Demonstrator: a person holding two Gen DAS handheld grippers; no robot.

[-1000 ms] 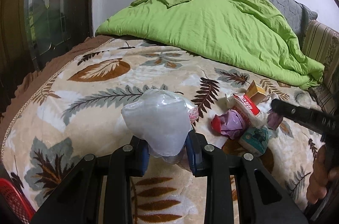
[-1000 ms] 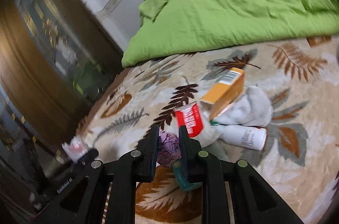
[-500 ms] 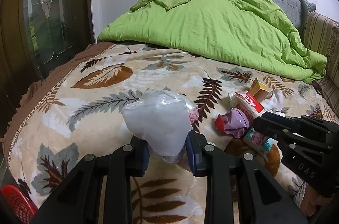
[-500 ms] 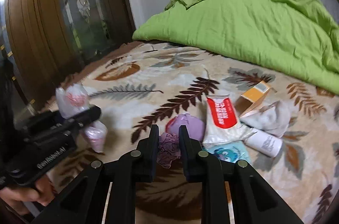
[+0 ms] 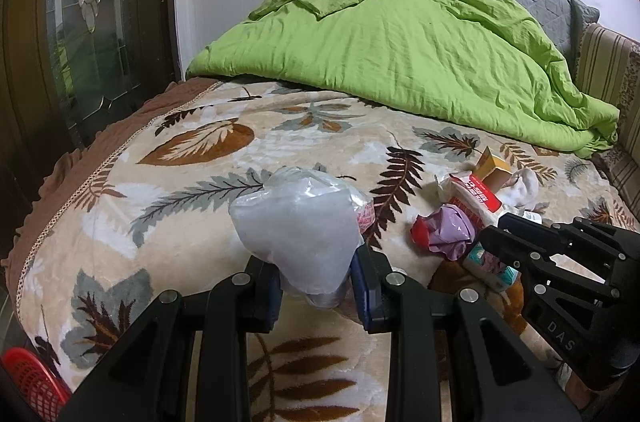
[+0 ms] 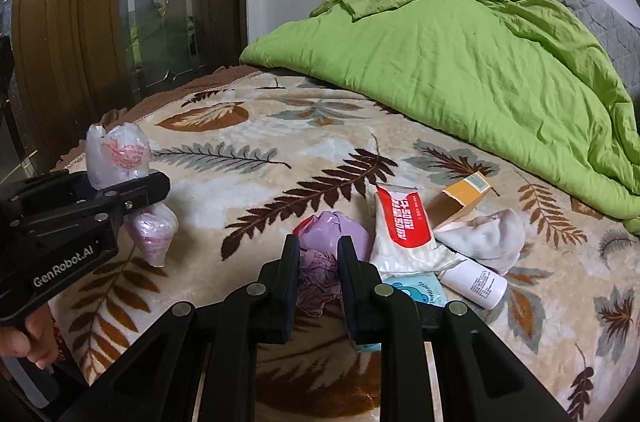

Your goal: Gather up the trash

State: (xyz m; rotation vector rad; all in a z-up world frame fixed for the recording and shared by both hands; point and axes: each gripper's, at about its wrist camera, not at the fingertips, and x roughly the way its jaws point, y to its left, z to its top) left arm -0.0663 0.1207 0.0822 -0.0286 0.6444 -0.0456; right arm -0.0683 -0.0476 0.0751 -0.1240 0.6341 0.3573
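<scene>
While the clear plastic bag [image 5: 298,226] sits pinched between the left gripper [image 5: 316,288] just as it did a second ago, hanging above the leaf-patterned blanket [image 5: 208,190] with its neck drooping below the pads, the bigger change is on the other side. The right gripper [image 6: 319,262] is clamped on a crumpled purple wrapper [image 6: 316,276], as before, but its view has swung from a tilted look at the bed to an upright one, and in the left wrist view it has moved in from the right edge to sit low beside the trash pile. That pile lies on the blanket near the right gripper: a lilac bag [image 6: 334,230], a red-and-white packet [image 6: 404,222], an orange carton [image 6: 460,198], a white cloth [image 6: 488,236], a white tube [image 6: 474,278] and a blue pack [image 6: 416,292]. Behind them a green duvet [image 6: 460,62] is heaped against the wall. At the near left corner a red basket [image 5: 28,378] shows.
</scene>
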